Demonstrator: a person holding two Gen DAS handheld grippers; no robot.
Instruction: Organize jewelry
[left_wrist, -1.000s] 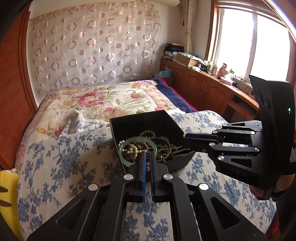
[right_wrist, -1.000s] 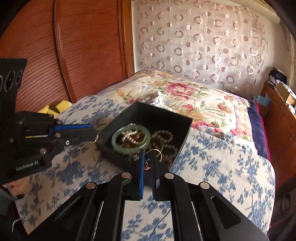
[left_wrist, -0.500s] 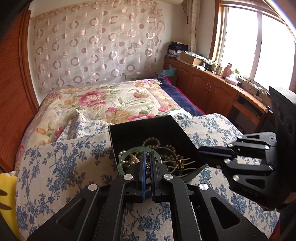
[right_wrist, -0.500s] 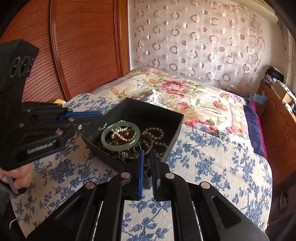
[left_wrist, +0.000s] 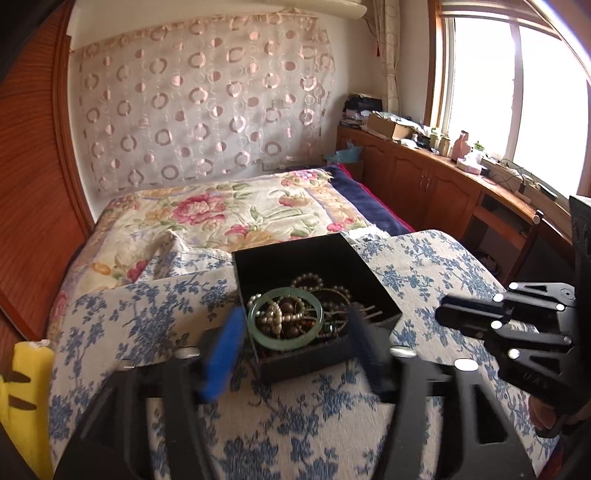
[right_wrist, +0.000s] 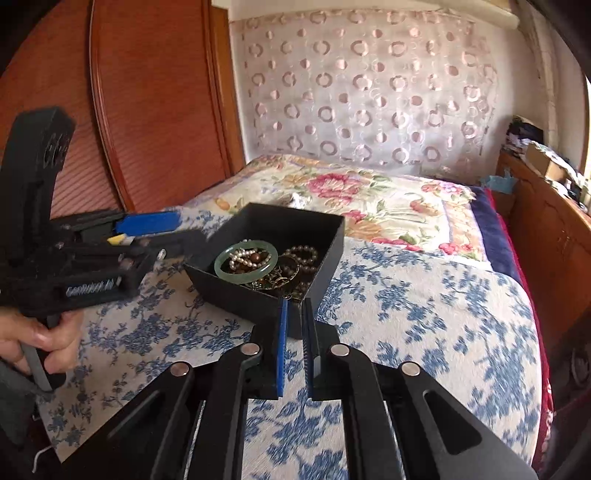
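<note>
A black open box (left_wrist: 373, 291) (right_wrist: 325, 258) sits on a blue-flowered cloth. It holds a green jade bangle (left_wrist: 285, 338) (right_wrist: 245, 275), pearl strands (left_wrist: 269, 314) and brown bead bracelets (left_wrist: 306, 277) (right_wrist: 301, 253). My left gripper (left_wrist: 295, 332) is open, its blurred fingers spread either side of the box's near corner, just short of the bangle. It also shows in the right wrist view (right_wrist: 162, 236). My right gripper (right_wrist: 293, 317) has its jaws nearly together, holding nothing, its tips at the box's near wall. It appears at the right in the left wrist view (left_wrist: 443, 317).
The cloth (right_wrist: 424, 314) lies over a bed with a floral quilt (left_wrist: 229, 214). A wooden headboard (right_wrist: 147, 110) stands at the left. A yellow object (left_wrist: 26, 387) lies at the bed's left edge. Wooden cabinets (left_wrist: 443, 184) run under the window at the right.
My left gripper has opened, its fingers now wide apart. Both grippers have pulled back a little from the box. The right gripper's jaws stay nearly together.
</note>
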